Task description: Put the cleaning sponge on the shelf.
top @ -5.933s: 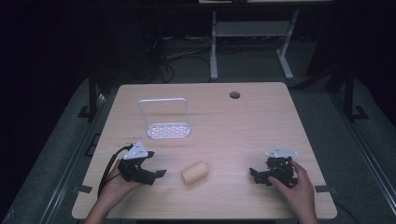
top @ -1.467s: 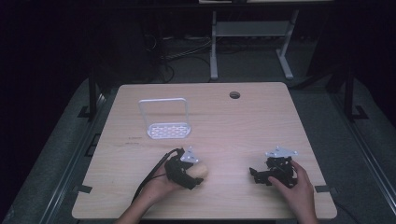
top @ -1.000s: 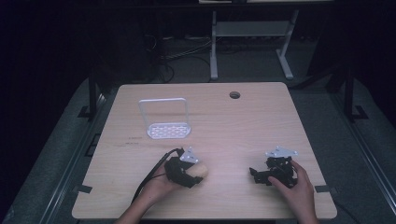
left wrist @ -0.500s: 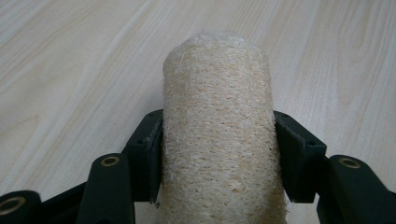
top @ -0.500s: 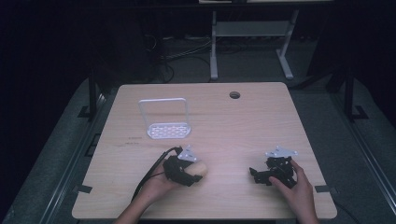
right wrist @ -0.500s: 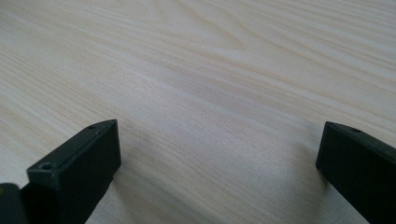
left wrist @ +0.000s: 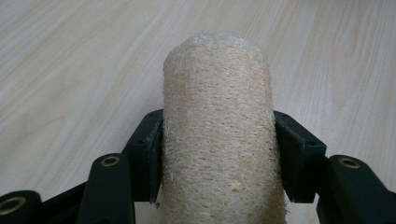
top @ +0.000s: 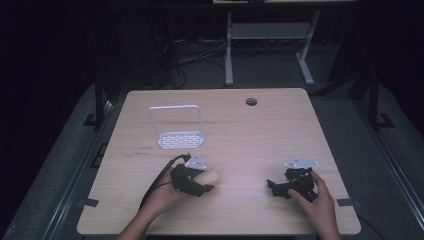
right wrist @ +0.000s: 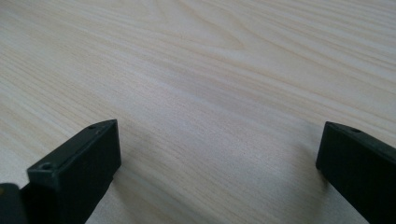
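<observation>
Left gripper view: left gripper clamps the loofah roll low over the table; right gripper rests wide open.

Loofah roll: one, pale straw colour, coarse fibrous weave, cylinder shape. It runs lengthwise away from the camera, with its rounded far end towards the top of the frame and its near end cut off by the bottom edge.

Left gripper: two black jaws, one on each side of the roll, pads pressed against its flanks.

Table: light wood grain, lying under and around the roll.
</observation>
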`<state>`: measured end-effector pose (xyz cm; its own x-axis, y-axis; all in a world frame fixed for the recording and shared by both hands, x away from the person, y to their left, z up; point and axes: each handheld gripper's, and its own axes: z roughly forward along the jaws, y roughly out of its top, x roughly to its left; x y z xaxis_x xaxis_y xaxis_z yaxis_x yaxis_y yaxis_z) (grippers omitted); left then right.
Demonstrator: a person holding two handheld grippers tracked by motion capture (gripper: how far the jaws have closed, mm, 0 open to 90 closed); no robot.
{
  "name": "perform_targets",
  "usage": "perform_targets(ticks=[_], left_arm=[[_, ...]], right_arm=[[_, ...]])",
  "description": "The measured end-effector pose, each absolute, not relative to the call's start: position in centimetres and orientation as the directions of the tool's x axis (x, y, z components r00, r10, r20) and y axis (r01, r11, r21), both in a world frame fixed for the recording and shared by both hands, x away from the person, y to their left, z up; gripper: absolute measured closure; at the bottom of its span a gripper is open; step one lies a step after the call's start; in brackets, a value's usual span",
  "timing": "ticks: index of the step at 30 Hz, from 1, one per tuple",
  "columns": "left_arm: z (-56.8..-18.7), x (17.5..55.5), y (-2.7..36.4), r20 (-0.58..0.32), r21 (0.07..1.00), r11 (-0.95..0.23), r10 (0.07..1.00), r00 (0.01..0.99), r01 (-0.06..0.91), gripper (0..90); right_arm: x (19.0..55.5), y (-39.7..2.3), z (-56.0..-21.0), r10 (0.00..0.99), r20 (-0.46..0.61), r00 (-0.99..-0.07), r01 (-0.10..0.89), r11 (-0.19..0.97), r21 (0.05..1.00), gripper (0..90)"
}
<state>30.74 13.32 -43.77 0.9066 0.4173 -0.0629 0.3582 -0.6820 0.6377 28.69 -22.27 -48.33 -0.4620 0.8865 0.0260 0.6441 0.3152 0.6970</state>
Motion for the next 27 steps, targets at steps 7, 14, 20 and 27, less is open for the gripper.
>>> perform_targets(ticks=[7, 14, 20, 27], left_arm=[[-43.0, 31.5, 14.2, -0.064, 0.65, -0.672, 0.417, 0.907, 0.355, 41.6], [-42.3, 32.3, 14.7, -0.053, 0.659, -0.668, 0.417, 0.907, 0.345, 41.6], [-41.9, 32.9, 15.0, -0.044, 0.663, -0.665, 0.423, 0.905, 0.343, 41.6], [-41.5, 33.7, 15.3, -0.032, 0.663, -0.665, 0.434, 0.9, 0.344, 41.6]], right_arm=[[28.7, -22.3, -48.3, 0.887, 0.026, -0.462, 0.644, 0.315, 0.697, 0.0], [28.7, -22.3, -48.3, 0.887, 0.026, -0.462, 0.644, 0.315, 0.697, 0.0], [28.7, -22.3, -48.3, 0.887, 0.026, -0.462, 0.644, 0.315, 0.697, 0.0], [28.7, -22.3, -48.3, 0.887, 0.026, -0.462, 0.644, 0.315, 0.697, 0.0]])
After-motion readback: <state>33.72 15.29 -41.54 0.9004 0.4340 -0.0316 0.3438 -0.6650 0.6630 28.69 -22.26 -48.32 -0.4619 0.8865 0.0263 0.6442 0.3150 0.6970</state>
